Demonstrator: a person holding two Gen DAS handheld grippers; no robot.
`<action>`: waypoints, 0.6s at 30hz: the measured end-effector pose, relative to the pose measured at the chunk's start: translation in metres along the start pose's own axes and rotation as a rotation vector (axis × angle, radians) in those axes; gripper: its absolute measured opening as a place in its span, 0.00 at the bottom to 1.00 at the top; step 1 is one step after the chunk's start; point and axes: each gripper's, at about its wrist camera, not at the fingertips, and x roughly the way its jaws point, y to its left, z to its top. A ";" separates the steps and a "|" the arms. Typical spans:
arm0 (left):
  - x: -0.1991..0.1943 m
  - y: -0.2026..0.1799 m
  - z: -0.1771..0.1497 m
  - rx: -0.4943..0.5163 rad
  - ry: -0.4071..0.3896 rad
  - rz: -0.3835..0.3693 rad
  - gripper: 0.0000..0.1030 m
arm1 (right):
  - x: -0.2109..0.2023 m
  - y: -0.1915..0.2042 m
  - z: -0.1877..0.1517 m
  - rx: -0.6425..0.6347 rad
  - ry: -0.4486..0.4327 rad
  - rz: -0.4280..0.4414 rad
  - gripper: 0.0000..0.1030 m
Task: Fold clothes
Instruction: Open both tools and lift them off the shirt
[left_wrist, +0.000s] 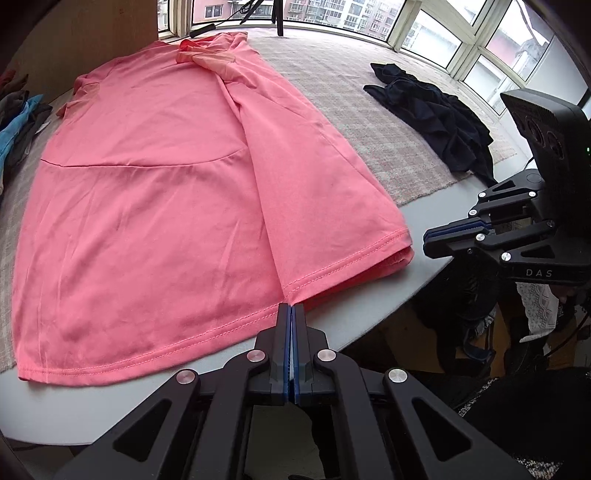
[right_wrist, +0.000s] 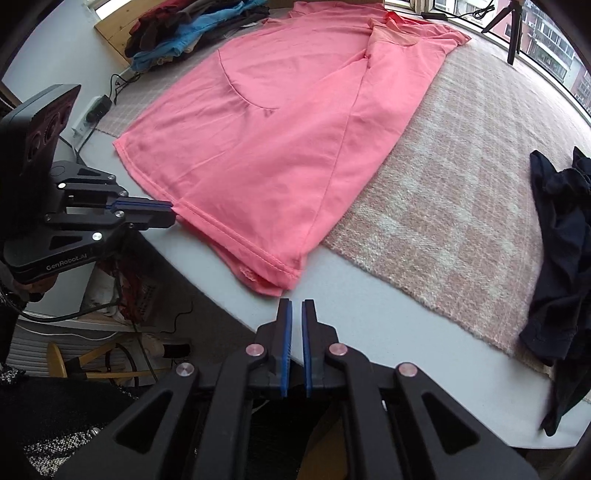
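Pink shirt (left_wrist: 147, 206) lay spread on the worktop (right_wrist: 229, 273), partly over a checked blanket (right_wrist: 461, 206), one side folded inward. The left hand-held gripper (left_wrist: 291, 306) was clamped on its hem at the fold. The right hand-held gripper (right_wrist: 296, 302) hovered just off the hem corner, nearly closed and empty. A dark garment (left_wrist: 439, 122) lay well apart.

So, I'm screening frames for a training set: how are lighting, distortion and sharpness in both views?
Left wrist view: soft daylight from the bright windows, strong fisheye bending, dark corner vignette, coral-pink cotton T-shirt sharp. Right wrist view: same even light and faint shadows, curved grey table edge, crumpled dark navy garment smeared near the rim.
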 end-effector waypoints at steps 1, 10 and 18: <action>-0.003 0.001 -0.002 0.001 0.004 0.002 0.00 | -0.006 -0.001 0.002 0.000 -0.004 0.010 0.06; -0.093 0.060 -0.037 -0.148 -0.114 0.136 0.06 | -0.135 -0.021 0.092 0.089 -0.303 0.141 0.34; -0.126 0.157 -0.071 -0.380 -0.139 0.281 0.15 | -0.149 0.009 0.251 -0.046 -0.377 0.046 0.34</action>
